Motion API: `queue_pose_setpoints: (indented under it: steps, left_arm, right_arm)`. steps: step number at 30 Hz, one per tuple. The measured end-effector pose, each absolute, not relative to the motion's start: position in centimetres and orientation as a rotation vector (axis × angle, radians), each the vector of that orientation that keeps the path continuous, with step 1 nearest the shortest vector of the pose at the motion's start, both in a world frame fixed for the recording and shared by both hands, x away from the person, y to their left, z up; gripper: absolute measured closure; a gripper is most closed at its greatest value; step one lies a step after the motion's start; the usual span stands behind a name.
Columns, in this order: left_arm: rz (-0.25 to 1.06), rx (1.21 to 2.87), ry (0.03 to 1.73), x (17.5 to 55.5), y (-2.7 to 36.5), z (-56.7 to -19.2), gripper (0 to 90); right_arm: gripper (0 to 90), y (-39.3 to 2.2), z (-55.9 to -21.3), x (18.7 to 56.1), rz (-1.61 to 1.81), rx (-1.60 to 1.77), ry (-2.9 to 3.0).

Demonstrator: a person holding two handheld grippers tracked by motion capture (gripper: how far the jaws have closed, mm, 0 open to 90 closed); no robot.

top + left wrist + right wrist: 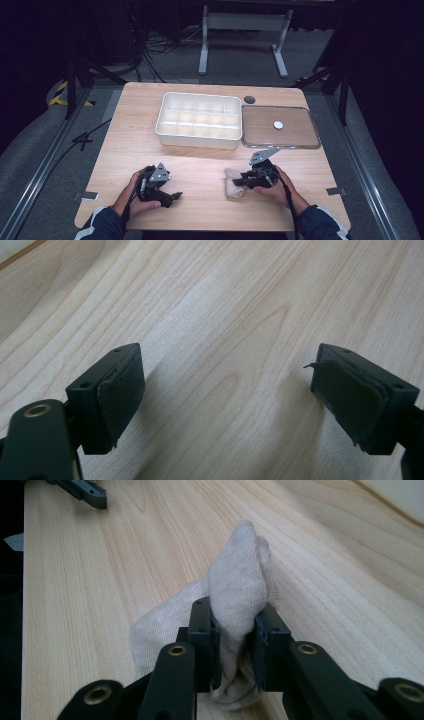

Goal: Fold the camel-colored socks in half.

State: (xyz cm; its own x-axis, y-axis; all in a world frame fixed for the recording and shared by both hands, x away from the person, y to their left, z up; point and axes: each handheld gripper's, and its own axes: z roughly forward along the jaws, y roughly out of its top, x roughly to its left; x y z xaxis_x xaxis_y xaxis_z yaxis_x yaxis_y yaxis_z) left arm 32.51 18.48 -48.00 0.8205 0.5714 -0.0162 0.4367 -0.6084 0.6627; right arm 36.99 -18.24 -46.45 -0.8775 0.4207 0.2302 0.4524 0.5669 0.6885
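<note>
One sock [235,595], pale and bunched, is sitting near the front edge of the table [200,165], just right of the middle, and the right gripper [239,181] is pinching it. In the right gripper view the two black jaws are pressing into the cloth from both sides, so that a fold is standing up between them while the rest is trailing on the wood. The left gripper [176,196] is resting apart from the sock, to the left, and its jaws are standing wide with nothing but bare wood between them.

Judging from this, the work is only beginning: the sock is being gripped but is not looking lifted yet. The white tray [199,120] with its many compartments is sitting farther back and every compartment looks bare, as far as the high view is showing. Beside it a flat lid [300,132] is lying on the table. Lifting, carrying and placing the sock, probably into a compartment, all seem to be remaining.
</note>
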Motion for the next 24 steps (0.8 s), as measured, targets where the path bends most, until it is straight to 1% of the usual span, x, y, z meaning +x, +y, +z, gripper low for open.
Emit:
queue_pose_setpoints:
  steps: [8, 24]
  left_arm:
    - [0.268, 2.296, 0.728, 32.7, 18.3, -48.3, 9.8]
    - [0.268, 2.306, 0.727, 33.0, 18.0, -48.4, 6.2]
  right_arm:
    - [74.5, -18.1, -45.2, 36.1, -1.271, -0.722, -2.836]
    - [74.4, -19.8, -43.2, 35.9, -1.449, -0.790, -2.857]
